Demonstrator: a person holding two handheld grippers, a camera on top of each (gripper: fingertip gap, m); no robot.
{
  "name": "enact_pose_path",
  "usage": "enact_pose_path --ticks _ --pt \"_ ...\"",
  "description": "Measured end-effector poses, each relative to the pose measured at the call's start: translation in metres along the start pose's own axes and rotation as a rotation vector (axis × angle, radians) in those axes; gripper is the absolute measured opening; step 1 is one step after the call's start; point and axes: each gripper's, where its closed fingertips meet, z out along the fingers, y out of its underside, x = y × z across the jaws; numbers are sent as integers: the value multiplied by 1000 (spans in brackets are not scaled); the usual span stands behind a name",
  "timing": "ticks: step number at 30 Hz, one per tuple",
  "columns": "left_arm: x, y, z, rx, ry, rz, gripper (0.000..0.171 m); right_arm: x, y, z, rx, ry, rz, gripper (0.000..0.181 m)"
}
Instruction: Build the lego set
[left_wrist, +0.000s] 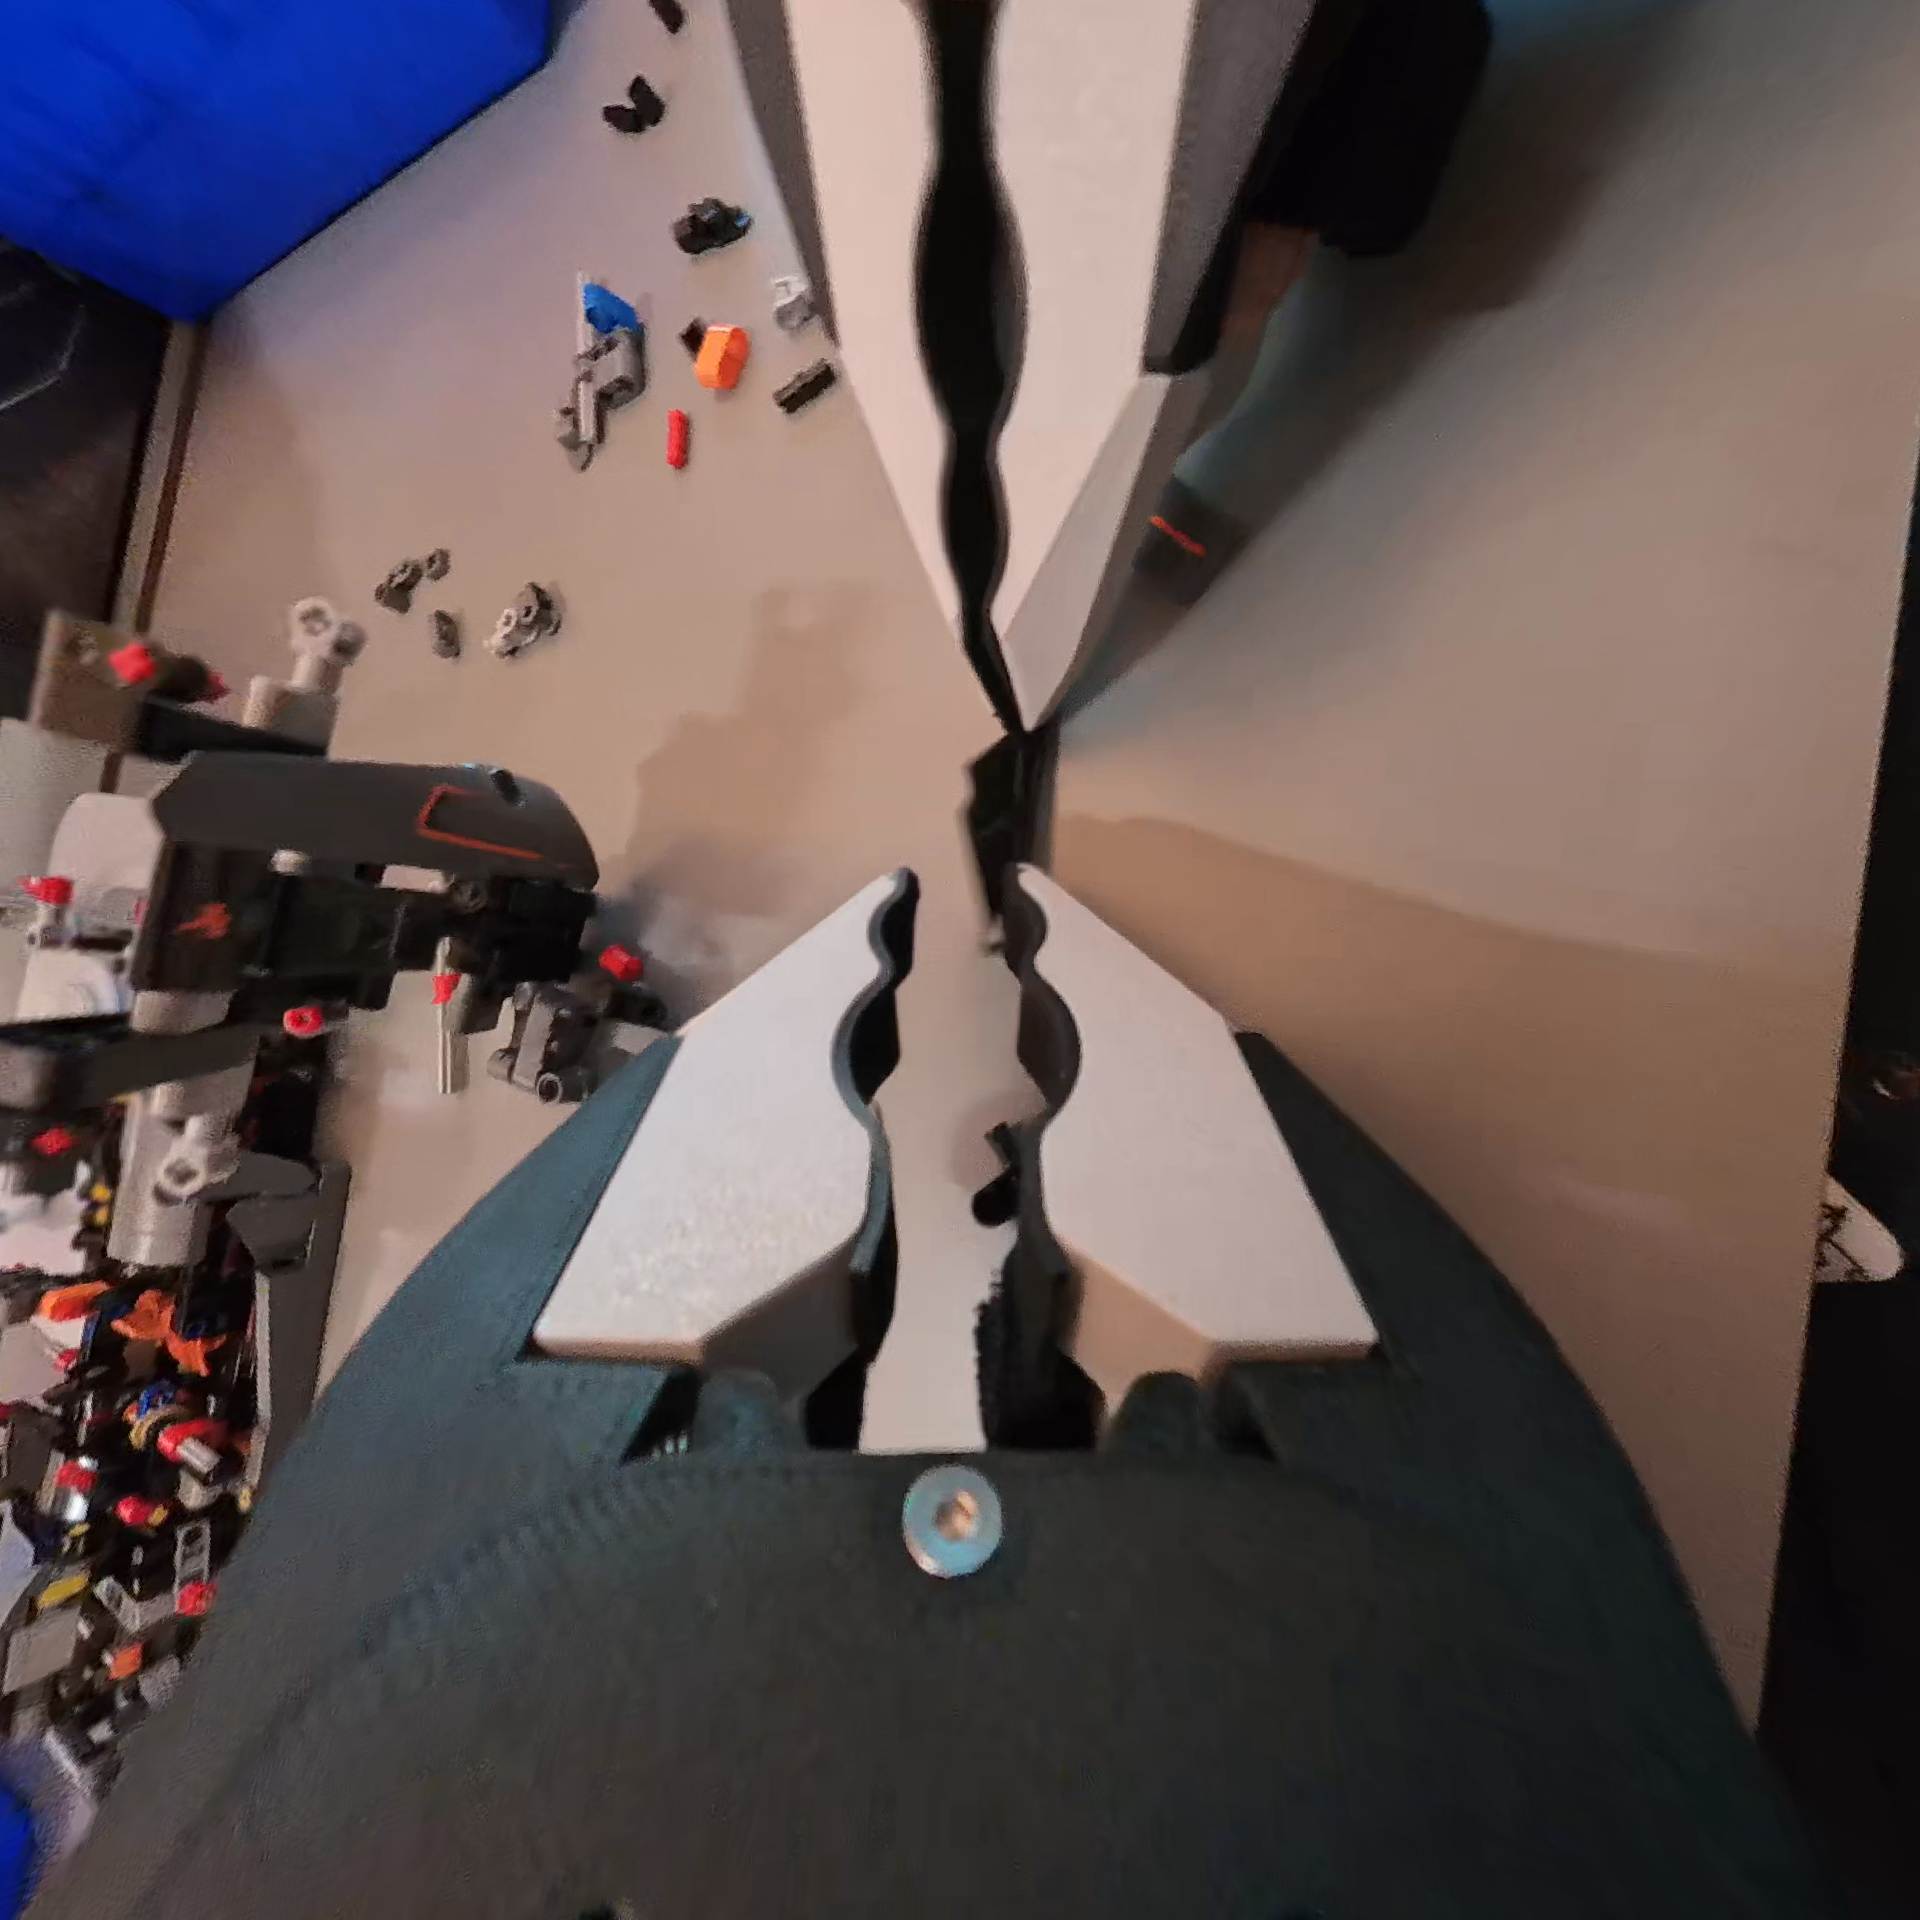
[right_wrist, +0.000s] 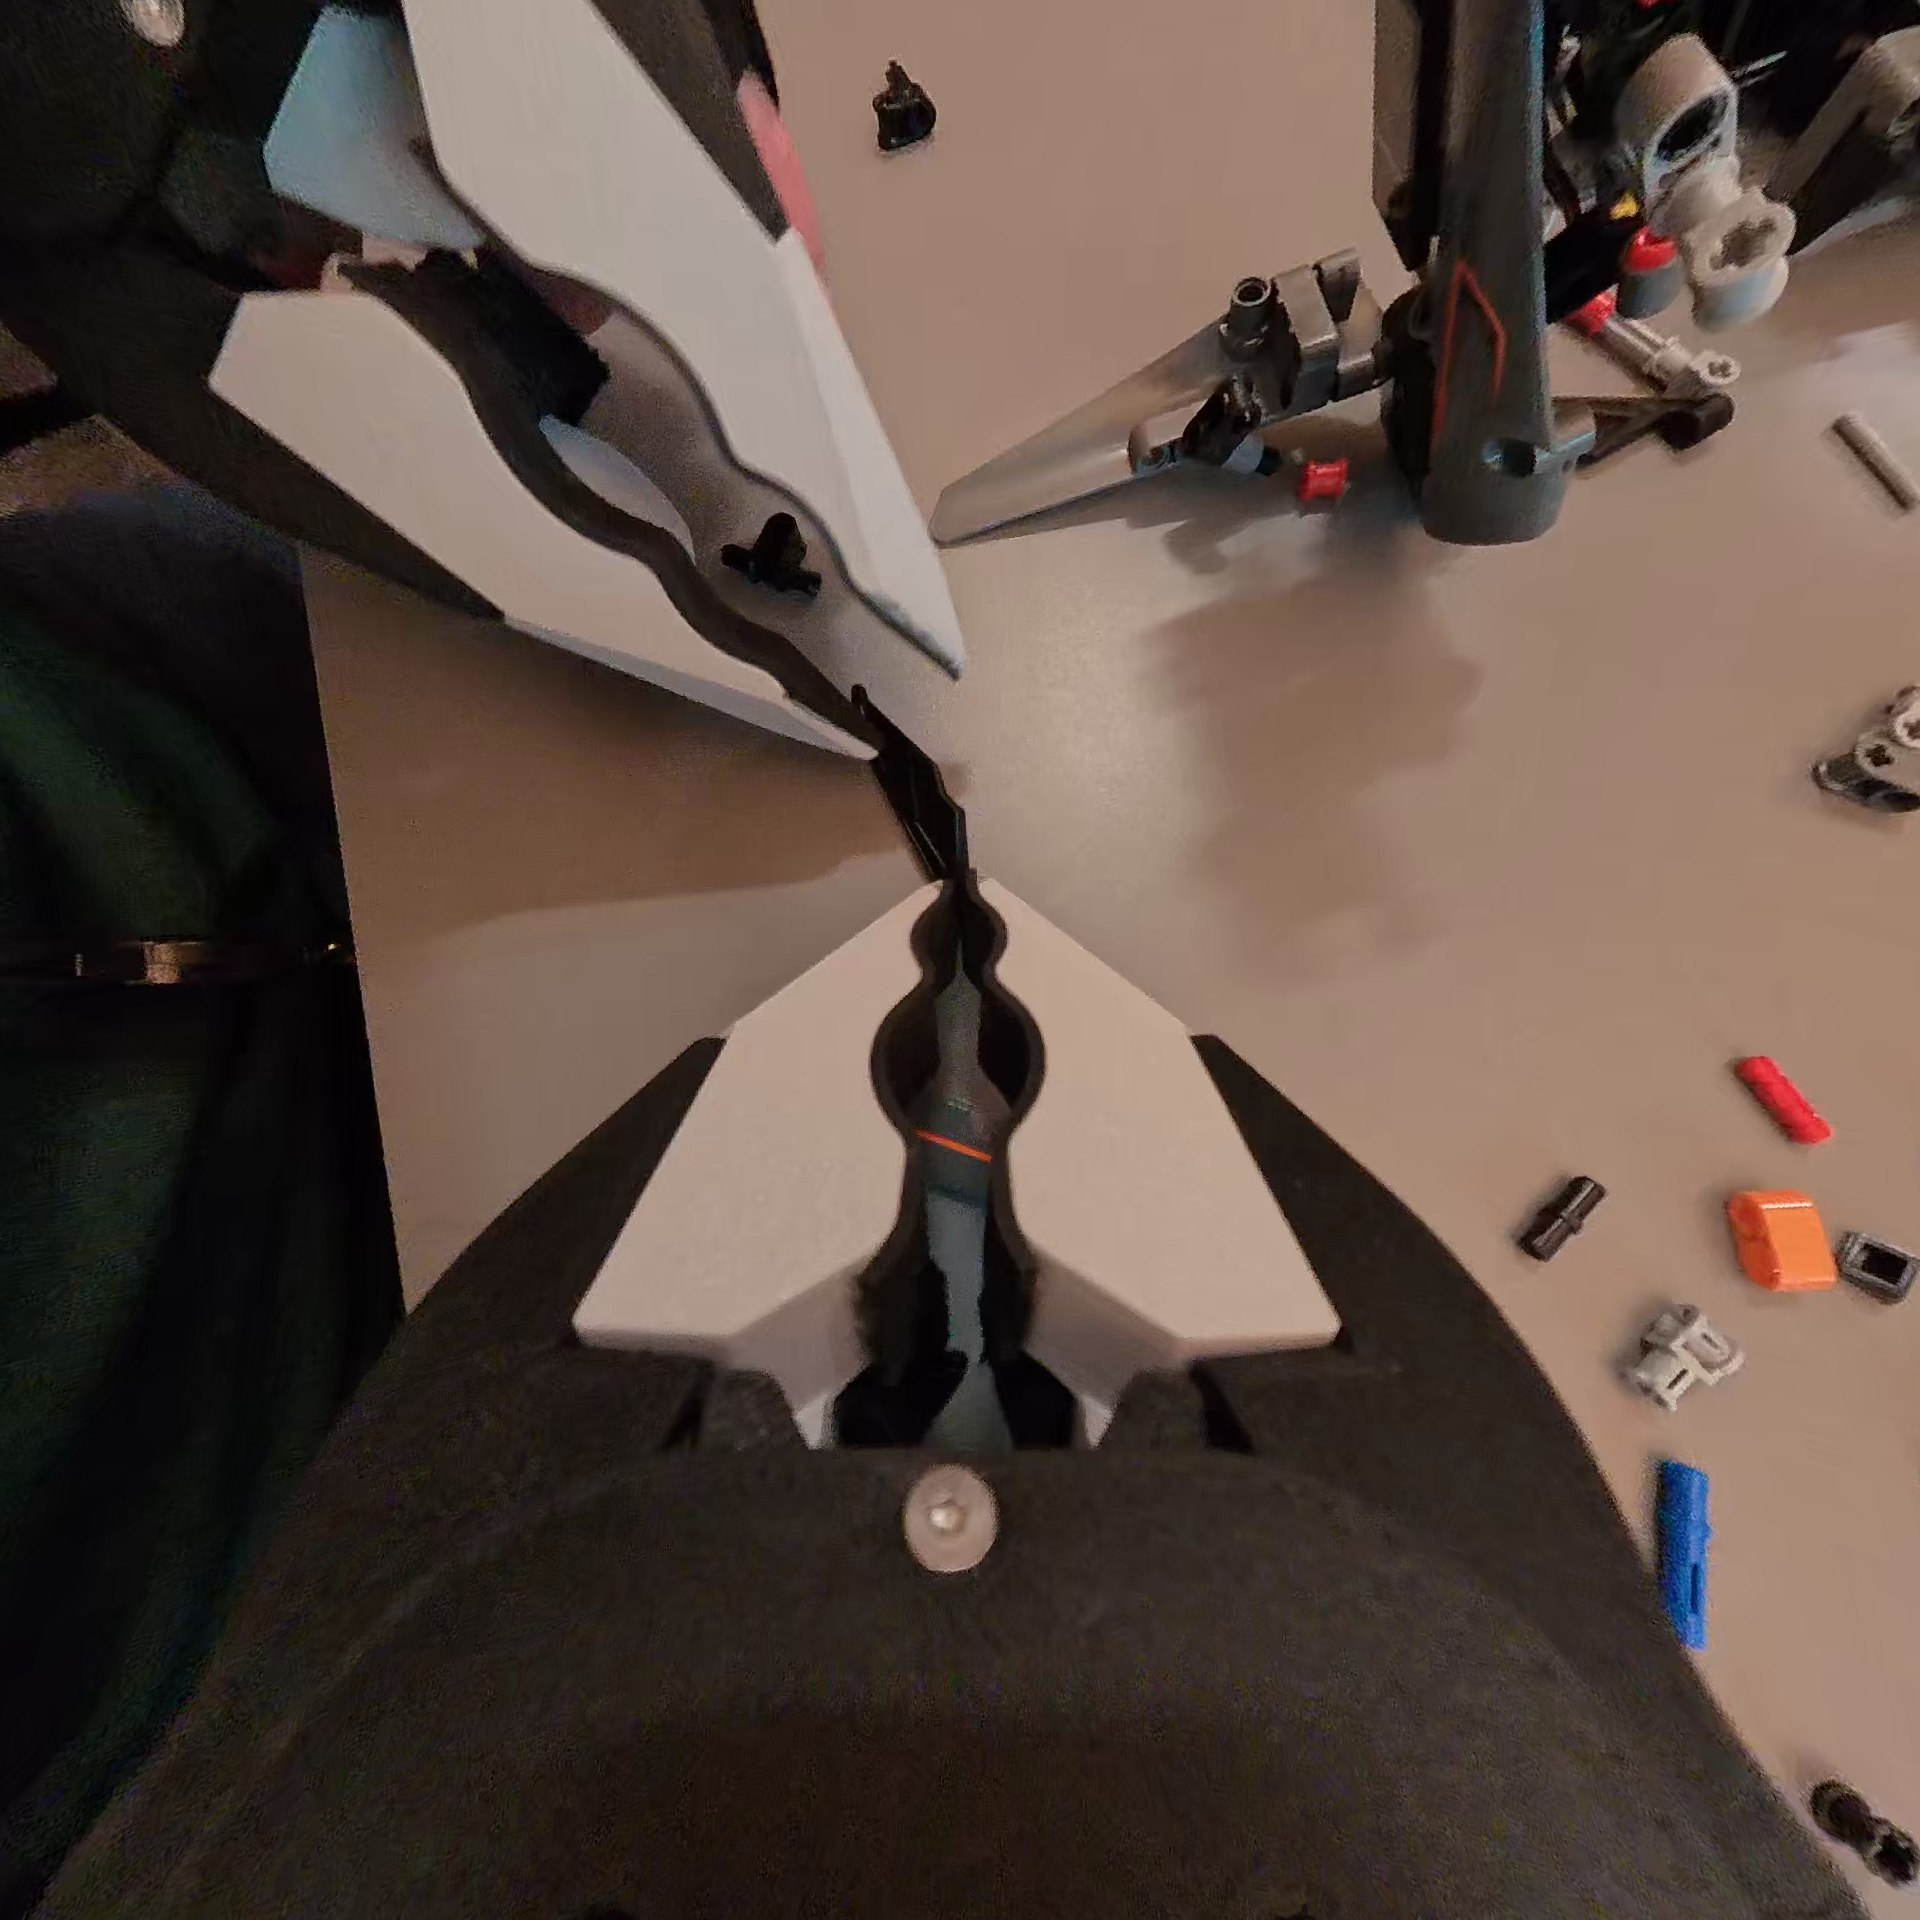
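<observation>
My right gripper (right_wrist: 961, 888) is shut on a thin dark grey panel piece (right_wrist: 920, 805) with an orange line, which runs back through its jaws and sticks out past the tips. In the left wrist view the right gripper (left_wrist: 1013, 722) comes in from the top, holding that piece (left_wrist: 1003, 821) tip to tip with my left gripper (left_wrist: 961, 883). The left fingers stand apart. The piece's end lies against one left finger (left_wrist: 1049, 935) only. A small black pin (right_wrist: 774, 556) sits deeper in the left jaws, not pinched. The left gripper (right_wrist: 912, 710) also shows at the upper left of the right wrist view.
The part-built dark model (left_wrist: 364, 831) with orange lines stands at the left, also in the right wrist view (right_wrist: 1475, 343) beside a silver wing piece (right_wrist: 1091, 457). Loose parts lie on the beige table (right_wrist: 1351, 935): orange piece (right_wrist: 1779, 1238), red pin (right_wrist: 1782, 1099), blue pin (right_wrist: 1683, 1553). A blue object (left_wrist: 208, 135) is at the far left. Less than 4 cm separates the two grippers' tips.
</observation>
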Motion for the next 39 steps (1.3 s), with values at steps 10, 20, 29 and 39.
enact_pose_path --ticks 10,20,29,39 --pt "0 1 -3 17 144 -213 25 5 -15 -9 76 68 -99 0" --pt "13 6 5 -86 231 -307 19 3 -3 -5 31 7 -48 19" --pt "16 2 6 -86 189 -249 12 8 4 3 -41 -104 3 10" --pt "10 4 9 -94 204 -297 26 9 -1 0 8 -37 -127 4"
